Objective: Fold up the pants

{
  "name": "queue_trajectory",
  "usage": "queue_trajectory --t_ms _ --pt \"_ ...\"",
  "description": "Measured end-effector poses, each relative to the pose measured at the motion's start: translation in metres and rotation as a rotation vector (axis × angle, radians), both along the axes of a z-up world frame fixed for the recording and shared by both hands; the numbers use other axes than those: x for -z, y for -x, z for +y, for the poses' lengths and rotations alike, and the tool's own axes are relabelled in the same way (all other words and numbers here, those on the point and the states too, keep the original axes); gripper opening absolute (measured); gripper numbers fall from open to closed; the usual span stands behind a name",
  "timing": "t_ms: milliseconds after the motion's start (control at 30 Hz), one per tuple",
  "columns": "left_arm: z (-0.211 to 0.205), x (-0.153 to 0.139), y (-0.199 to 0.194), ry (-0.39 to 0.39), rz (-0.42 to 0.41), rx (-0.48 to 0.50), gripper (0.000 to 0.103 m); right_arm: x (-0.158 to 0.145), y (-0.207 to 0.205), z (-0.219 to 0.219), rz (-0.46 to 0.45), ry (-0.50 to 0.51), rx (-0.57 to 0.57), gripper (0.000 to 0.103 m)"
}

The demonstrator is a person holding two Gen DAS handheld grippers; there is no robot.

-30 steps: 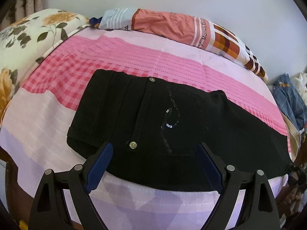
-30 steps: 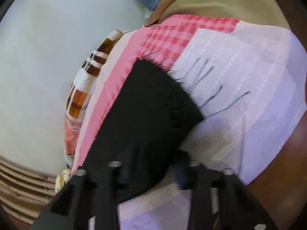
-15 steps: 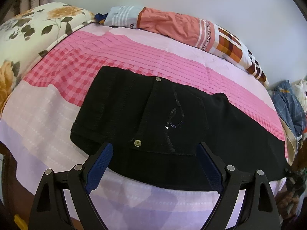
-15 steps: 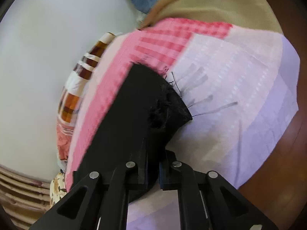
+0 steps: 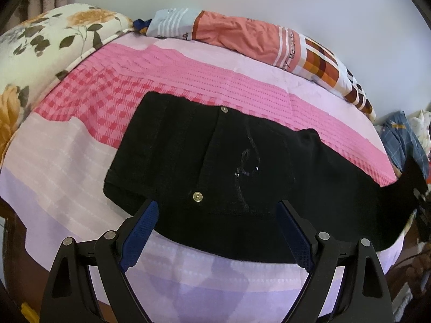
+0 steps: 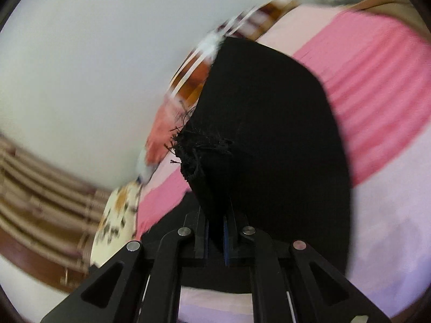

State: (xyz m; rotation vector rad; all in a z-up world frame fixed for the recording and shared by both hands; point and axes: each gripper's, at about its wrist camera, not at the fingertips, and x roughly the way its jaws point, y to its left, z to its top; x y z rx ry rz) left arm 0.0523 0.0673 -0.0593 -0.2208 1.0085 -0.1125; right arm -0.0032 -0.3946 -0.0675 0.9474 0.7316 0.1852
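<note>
the left gripper (image 5: 216,223) is hovering with its jaws spread wide, blue pads (image 5: 138,232) facing each other, nothing between them touching. the near edge of the black pants (image 5: 242,172) is lying just ahead of the tips, between the two fingers, and the waist end is sitting flat on the bed (image 5: 80,161) with two metal buttons (image 5: 197,196) and a sequin curl showing on the pocket.

the right gripper (image 6: 215,223) is pinching the pants (image 6: 269,134) with its jaws pressed together on the dark cloth, and the frayed hem (image 6: 199,148) of the leg is standing up above the tips, lifted off the pink and lilac bed cover (image 6: 377,94). this view is blurred and tilted.

farther out, in the left view, the leg end is rising at the right edge of the bed. a coral and checked pillow (image 5: 256,40) is lying along the wall, with writing that seems to read "mama's", the rest too small to tell. a floral pillow (image 5: 48,40) is sitting at the left, and a blue plaid cloth (image 5: 401,137) at the right.
</note>
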Motion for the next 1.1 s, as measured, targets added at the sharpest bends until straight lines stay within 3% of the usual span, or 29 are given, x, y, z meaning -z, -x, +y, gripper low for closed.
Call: queue_trajectory --t_ms 267,533,767,1100 --pt "-0.001 0.011 -0.001 0.015 0.041 0.005 0.089 0.046 -0.058 0.136 0.093 0.0 -0.304 0.009" --pt "-0.004 0.023 -0.003 0.038 0.088 0.01 0.089 0.071 -0.058 0.161 0.156 0.017 -0.359 0.009" --pt "-0.008 0.024 -0.003 0.025 0.096 0.024 0.089 0.065 -0.052 0.179 0.159 0.176 -0.429 0.009" --pt "-0.008 0.024 -0.003 0.022 0.104 0.025 0.089 0.071 -0.042 0.192 0.185 0.271 -0.492 0.009"
